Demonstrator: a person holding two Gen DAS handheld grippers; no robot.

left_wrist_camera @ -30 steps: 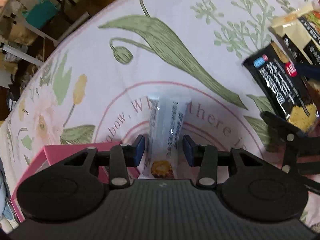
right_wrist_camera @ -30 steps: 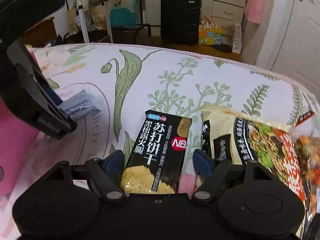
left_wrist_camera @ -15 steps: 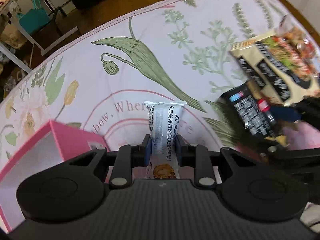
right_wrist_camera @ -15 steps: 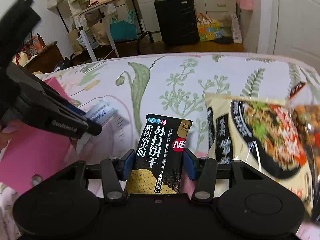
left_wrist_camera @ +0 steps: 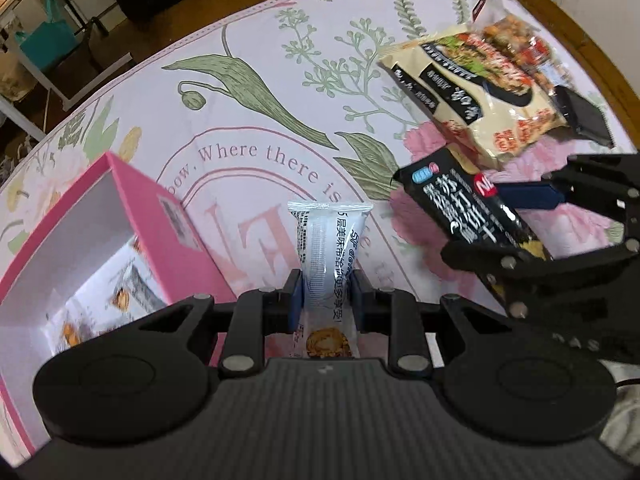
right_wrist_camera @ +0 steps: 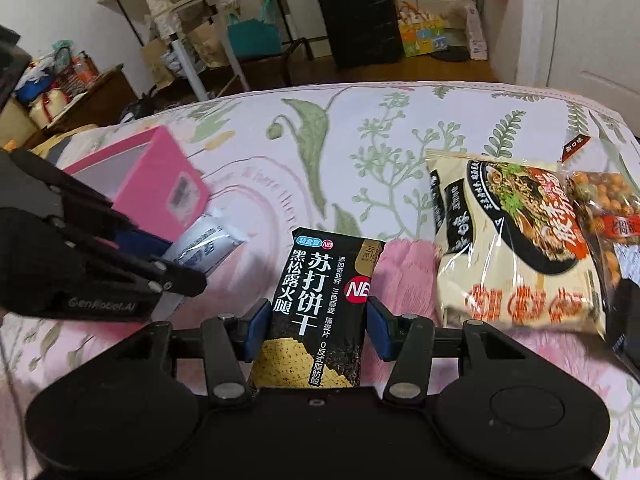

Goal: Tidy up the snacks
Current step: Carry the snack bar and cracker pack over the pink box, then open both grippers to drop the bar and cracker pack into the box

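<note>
My left gripper point(left_wrist_camera: 322, 306) is clamped on a slim, glossy white snack packet point(left_wrist_camera: 326, 256), low centre of the left wrist view. My right gripper point(right_wrist_camera: 314, 330) pinches a flat black cracker pack point(right_wrist_camera: 320, 304) between its blue pads, low centre of its own view. Only the left view looks into the pink box point(left_wrist_camera: 132, 216) at lower left: white inside, with a few blurred wrapped snacks on its floor. The right view shows just its pink wall point(right_wrist_camera: 160, 188). Further out on the flowered cloth point(right_wrist_camera: 360, 128), at right, lies a crinkly cream noodle bag point(right_wrist_camera: 512, 240), a clear bag of nuts point(right_wrist_camera: 608, 208) touching it.
</note>
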